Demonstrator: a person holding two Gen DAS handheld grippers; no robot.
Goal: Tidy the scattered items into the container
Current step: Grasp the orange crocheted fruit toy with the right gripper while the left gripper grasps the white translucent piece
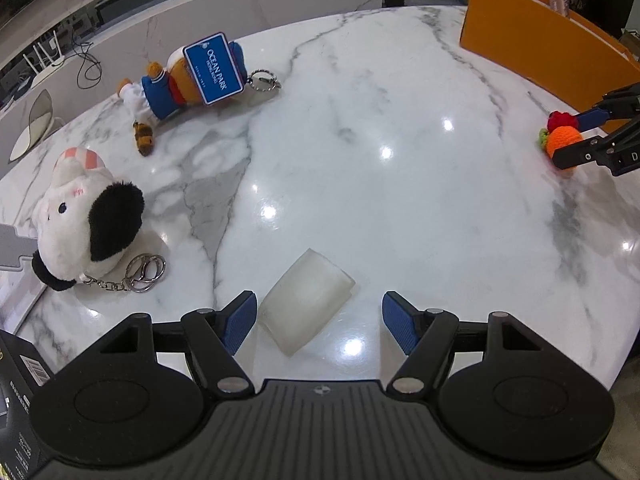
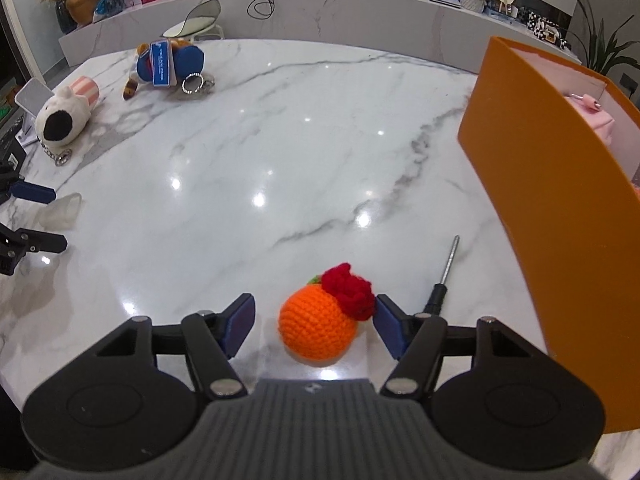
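- Orange crocheted ball with red knitted top (image 2: 320, 322) is bracketed on the marble table (image 2: 280, 140) by the open right tongs (image 2: 314, 322), beside the orange box (image 2: 552, 208).
- Translucent white soft block (image 1: 306, 300) is flanked by the open left tongs (image 1: 318, 320).

Left gripper (image 1: 318, 322): matte black housing with a ribbed grey centre plate bearing a small round emblem, two round black side discs, angular black linkage arms joined by silver pivot pins, and blue textured finger pads (image 1: 240, 320). Right gripper (image 2: 314, 322): identical build, black linkages, silver pins, ribbed grey plate, blue pads (image 2: 390, 326).
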